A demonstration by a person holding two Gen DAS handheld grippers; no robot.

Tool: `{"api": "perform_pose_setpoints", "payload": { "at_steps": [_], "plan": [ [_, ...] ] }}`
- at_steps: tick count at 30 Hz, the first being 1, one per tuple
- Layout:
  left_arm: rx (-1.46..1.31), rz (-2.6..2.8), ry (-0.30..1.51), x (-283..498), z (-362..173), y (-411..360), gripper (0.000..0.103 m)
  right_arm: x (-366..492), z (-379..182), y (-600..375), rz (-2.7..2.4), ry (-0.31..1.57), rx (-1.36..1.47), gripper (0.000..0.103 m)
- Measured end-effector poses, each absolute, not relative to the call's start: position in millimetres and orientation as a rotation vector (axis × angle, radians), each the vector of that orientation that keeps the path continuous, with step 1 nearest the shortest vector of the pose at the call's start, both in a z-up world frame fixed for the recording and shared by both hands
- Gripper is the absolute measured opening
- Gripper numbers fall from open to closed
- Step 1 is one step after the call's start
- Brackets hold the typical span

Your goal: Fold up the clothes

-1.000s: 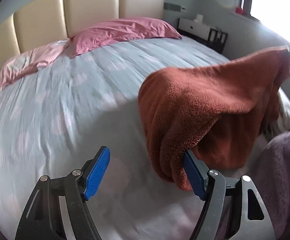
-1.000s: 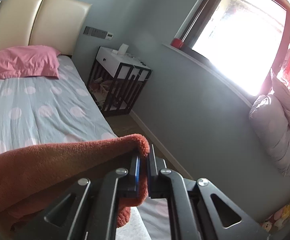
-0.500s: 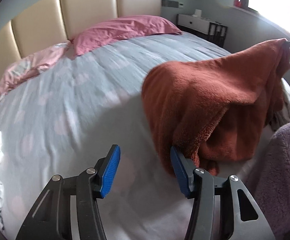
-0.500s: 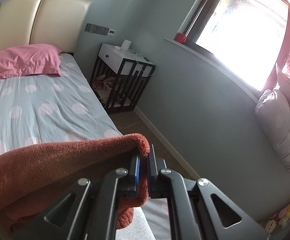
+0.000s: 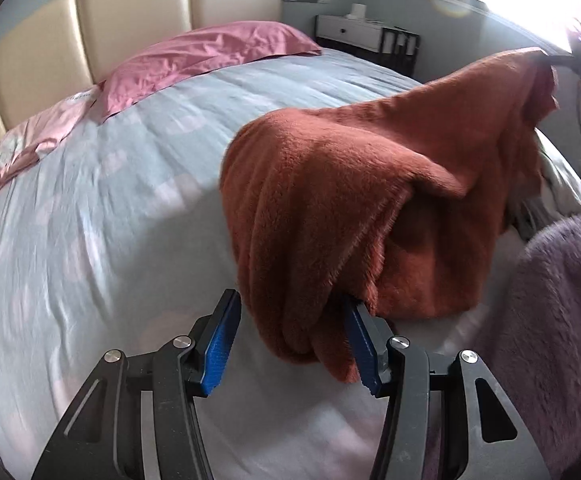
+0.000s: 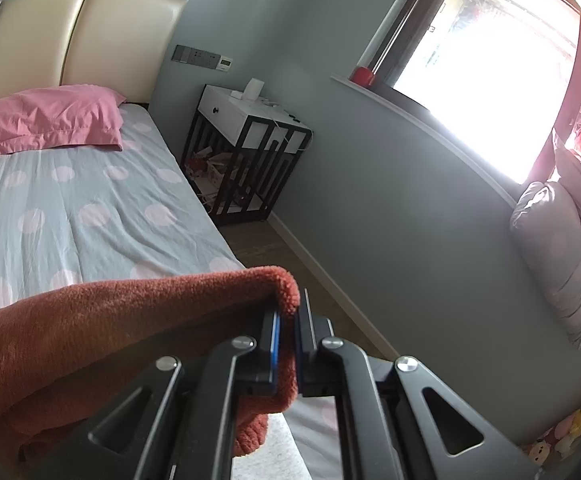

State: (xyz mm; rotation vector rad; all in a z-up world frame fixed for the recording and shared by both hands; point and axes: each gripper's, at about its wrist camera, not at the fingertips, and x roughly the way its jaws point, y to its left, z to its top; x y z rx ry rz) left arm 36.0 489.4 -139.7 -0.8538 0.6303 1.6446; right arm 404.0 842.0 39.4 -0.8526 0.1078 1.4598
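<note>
Rust-brown fleece fills the middle of both views: a plush garment (image 5: 370,184) hangs in the air above the bed (image 5: 102,216), stretched between the two tools. Around it lie a pale blue sheet with pink dots (image 6: 70,220), a pink pillow (image 6: 46,120) against the cream padded headboard (image 6: 78,40), a white-topped nightstand on a black frame (image 6: 250,152) beside the bed, a red cup (image 6: 362,76) on the sill of the bright window, and a grey duvet (image 6: 562,260) heaped at the right. A purple fuzzy cloth (image 5: 558,320) crowds the left wrist view's lower right, just beside the fleece. No writing can be read anywhere. The right gripper (image 6: 288,340) is clamped narrow on a rolled corner of the fleece, which bulges over its blue pads. The left gripper (image 5: 294,348) stands about half wide, having just narrowed — a hanging fold sits between its fingers, lying against the right-hand pad (image 5: 360,344), while the other pad stands clear of the cloth.
</note>
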Motion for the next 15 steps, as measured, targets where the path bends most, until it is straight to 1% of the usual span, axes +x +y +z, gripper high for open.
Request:
{"api": "perform_pose_setpoints", "payload": {
  "at_steps": [1, 2, 4, 13, 14, 15],
  "plan": [
    [-0.859, 1.658, 0.631, 34, -141, 492, 0.051, 404, 39, 841, 1.460, 0.105, -0.854, 0.005],
    [-0.857, 1.676, 0.624, 31, -139, 491, 0.042, 404, 39, 841, 1.460, 0.104, -0.855, 0.005],
    [-0.853, 1.716, 0.605, 26, -136, 489, 0.037, 405, 38, 840, 1.460, 0.104, -0.857, 0.005],
    [-0.925, 1.744, 0.555, 13, -145, 508, 0.038, 404, 36, 841, 1.464, 0.109, -0.856, 0.005],
    [-0.925, 1.752, 0.547, 13, -143, 509, 0.036, 404, 37, 840, 1.465, 0.110, -0.855, 0.005],
    [-0.924, 1.760, 0.539, 13, -140, 511, 0.033, 404, 38, 839, 1.466, 0.111, -0.853, 0.005]
  ]
}}
